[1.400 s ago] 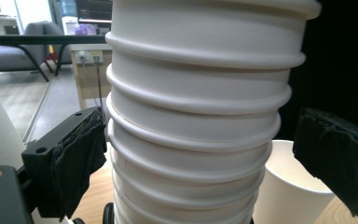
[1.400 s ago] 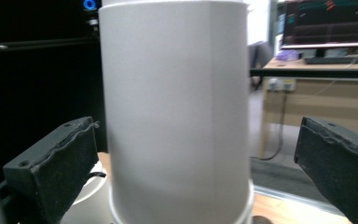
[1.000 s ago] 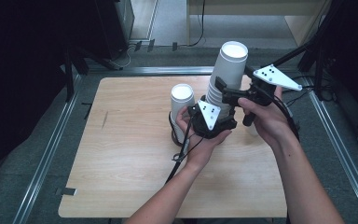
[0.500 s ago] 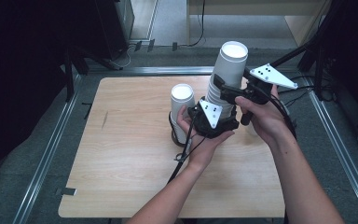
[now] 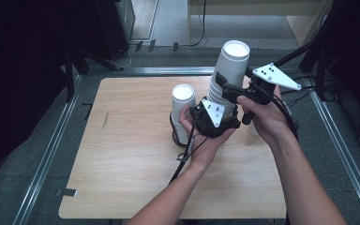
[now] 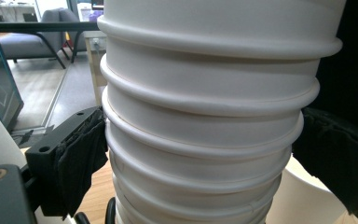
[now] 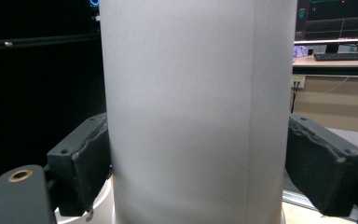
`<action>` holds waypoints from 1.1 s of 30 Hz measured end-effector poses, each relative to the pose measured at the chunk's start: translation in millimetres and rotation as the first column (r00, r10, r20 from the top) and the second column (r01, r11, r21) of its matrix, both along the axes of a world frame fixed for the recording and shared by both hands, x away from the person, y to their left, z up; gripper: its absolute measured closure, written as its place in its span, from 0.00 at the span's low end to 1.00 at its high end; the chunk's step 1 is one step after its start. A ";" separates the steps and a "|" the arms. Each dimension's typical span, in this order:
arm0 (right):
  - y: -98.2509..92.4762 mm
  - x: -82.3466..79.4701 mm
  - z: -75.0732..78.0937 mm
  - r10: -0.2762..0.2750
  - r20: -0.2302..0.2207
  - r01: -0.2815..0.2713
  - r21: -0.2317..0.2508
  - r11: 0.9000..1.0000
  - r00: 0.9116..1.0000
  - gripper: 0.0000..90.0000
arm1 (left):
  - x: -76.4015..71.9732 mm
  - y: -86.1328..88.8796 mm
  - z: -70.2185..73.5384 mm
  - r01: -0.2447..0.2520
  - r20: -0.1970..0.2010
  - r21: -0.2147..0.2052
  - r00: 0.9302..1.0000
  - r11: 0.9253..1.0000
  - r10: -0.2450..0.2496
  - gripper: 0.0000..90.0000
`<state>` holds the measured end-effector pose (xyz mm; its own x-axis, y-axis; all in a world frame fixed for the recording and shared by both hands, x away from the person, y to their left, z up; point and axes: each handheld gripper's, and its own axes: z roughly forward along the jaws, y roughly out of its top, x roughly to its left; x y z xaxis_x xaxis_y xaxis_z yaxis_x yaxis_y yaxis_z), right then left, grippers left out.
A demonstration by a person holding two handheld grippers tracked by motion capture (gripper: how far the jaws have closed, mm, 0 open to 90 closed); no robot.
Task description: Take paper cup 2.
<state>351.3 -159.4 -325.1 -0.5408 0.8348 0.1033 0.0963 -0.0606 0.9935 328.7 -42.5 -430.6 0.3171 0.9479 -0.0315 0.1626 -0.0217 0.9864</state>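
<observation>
The table [image 5: 136,187], a pale wooden board, lies within a metal frame. Near its far middle a tall stack [image 5: 225,79] of white paper cups rises, tilted a little to the right at its top. The top cup [image 5: 232,63] sits on the stack with its mouth up, its smooth wall out above the ribbed rims of the cups below.

The right gripper [image 5: 229,91] reaches in from the right and takes the top cup around its wall. In the right gripper view the cup [image 7: 196,112] stands between the two black pads; these jaws have just been closing on it, the left pad [image 7: 91,158] touches the wall and the right one sits just at its edge, so they pinch the top cup.

The left gripper [image 5: 215,117] holds lower down, at the stack's ribbed part. In the left gripper view the rims [image 6: 209,140] lie between the pads [image 6: 81,158], which press against them on both sides; these jaws have just been easing slightly closer yet stand wide around the stack.

A shorter stack [image 5: 183,110] stands just left of the tall one, near the left hand [image 5: 206,145].
</observation>
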 end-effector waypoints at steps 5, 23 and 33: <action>0.8 -0.2 2.8 -0.006 0.009 0.006 -0.002 1.000 1.000 0.16 | -0.4 0.9 0.5 0.006 -0.004 -0.003 1.000 1.000 -0.006 0.05; 5.4 -2.2 11.5 -0.044 0.055 0.045 -0.010 0.999 0.998 0.19 | -1.0 2.4 1.2 0.013 -0.012 -0.010 1.000 1.000 -0.013 0.05; 6.1 -3.8 19.2 -0.049 0.073 0.050 -0.009 0.999 0.996 0.20 | -1.1 2.3 1.2 0.013 -0.010 -0.013 1.000 1.000 -0.013 0.05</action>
<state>347.5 -153.3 -305.9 -0.5047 0.8615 0.0560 0.0207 -0.0528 0.9984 327.5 -40.2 -429.5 0.3289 0.9432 -0.0469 0.1726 -0.0112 0.9849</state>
